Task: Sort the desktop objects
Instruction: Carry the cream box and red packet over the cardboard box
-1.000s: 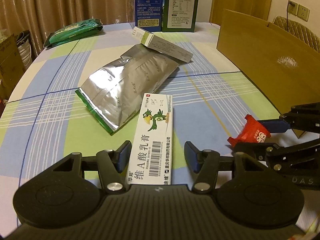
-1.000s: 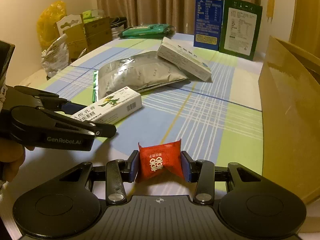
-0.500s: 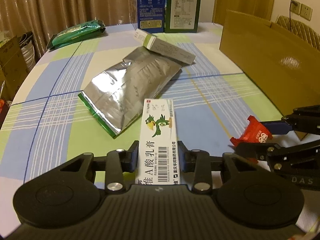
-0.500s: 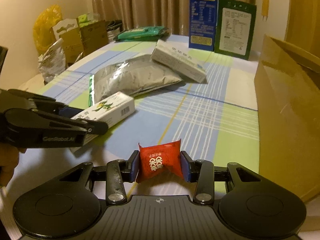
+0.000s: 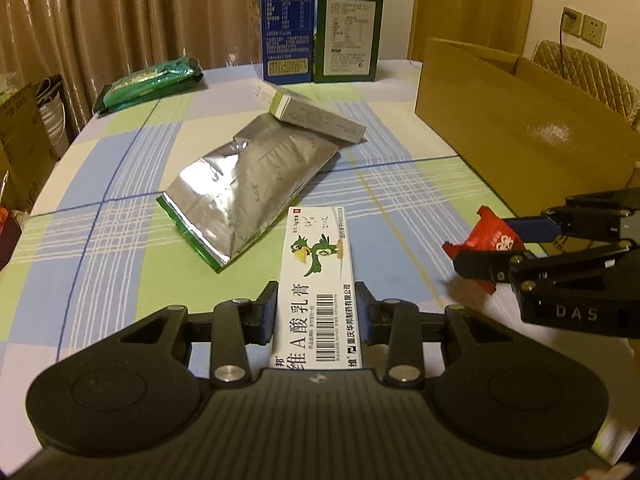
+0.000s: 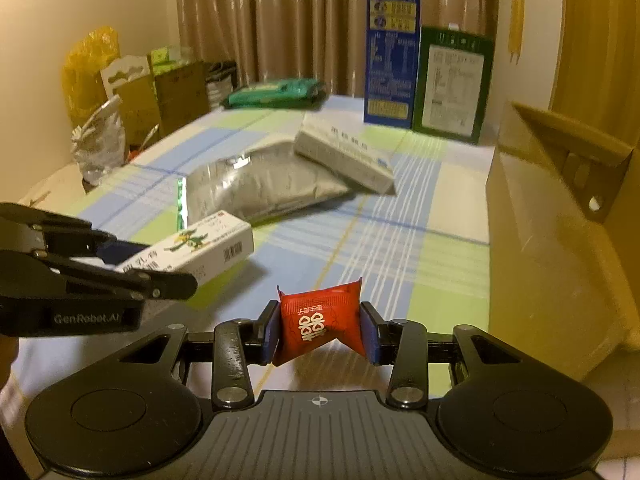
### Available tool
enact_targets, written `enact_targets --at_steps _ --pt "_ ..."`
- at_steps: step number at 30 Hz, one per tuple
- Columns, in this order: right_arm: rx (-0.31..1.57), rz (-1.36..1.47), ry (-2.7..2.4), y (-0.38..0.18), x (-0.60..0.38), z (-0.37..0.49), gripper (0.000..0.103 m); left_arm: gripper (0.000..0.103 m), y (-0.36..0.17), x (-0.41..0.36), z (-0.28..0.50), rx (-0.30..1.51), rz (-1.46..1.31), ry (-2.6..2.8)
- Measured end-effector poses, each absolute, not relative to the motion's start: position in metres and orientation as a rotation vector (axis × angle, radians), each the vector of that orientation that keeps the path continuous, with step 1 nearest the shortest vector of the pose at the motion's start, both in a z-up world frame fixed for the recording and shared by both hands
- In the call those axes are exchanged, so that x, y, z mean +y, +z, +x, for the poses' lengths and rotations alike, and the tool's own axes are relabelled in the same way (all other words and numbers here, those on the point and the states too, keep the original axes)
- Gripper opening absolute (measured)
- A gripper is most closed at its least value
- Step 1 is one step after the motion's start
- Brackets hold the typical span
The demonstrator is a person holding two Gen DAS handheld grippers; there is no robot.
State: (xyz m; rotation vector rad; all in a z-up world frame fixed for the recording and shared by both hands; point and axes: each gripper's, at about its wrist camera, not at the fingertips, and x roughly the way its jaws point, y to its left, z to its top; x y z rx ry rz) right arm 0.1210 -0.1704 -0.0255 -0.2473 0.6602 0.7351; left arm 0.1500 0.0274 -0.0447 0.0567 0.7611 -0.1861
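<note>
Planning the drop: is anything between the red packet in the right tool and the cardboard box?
Nothing visible. The red packet sits clamped in the right tool; only bare tablecloth lies between it and the cardboard box.

The foil pouch (image 5: pixel 248 196) is lying mid-table on the checked tablecloth (image 5: pixel 120 208), serving as the landmark. A long carton (image 5: pixel 316 114) is resting on its far corner. Behind it two tall boxes (image 5: pixel 320 28) are standing side by side — a flat packet (image 5: pixel 150 84) is lying to the far left. Right of the pouch a cardboard box (image 5: pixel 520 128) is sitting. Just before it the ointment box (image 5: pixel 318 288) is sitting between the left gripper (image 5: pixel 316 312) pads; further right, the right gripper (image 6: pixel 320 332) is pinching a sachet (image 6: pixel 320 320).
</note>
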Motion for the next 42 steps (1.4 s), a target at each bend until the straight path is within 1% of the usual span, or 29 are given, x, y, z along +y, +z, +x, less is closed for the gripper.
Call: enact_targets --at_steps 7,13,24,30,38,42 --pt "0.577 -0.243 0.717 0.001 -0.184 0.111 0.038 0.033 -0.031 0.018 0.131 0.738 0.019 -0.177" --pt "0.504 -0.227 0.69 0.026 -0.203 0.104 0.038 0.033 -0.008 0.002 0.118 0.692 -0.004 -0.177" --pt "0.408 -0.189 0.601 0.064 -0.26 0.101 0.038 0.033 0.025 -0.039 0.099 0.644 0.009 -0.216" --pt "0.377 -0.164 0.537 0.075 -0.295 0.11 0.038 0.033 0.042 -0.067 0.097 0.612 0.038 -0.251" --pt "0.38 0.011 0.419 0.086 -0.346 0.137 0.038 0.033 0.06 -0.101 0.104 0.592 0.036 -0.292" --pt "0.383 0.053 0.376 0.086 -0.364 0.149 0.038 0.033 0.069 -0.122 0.114 0.581 0.034 -0.318"
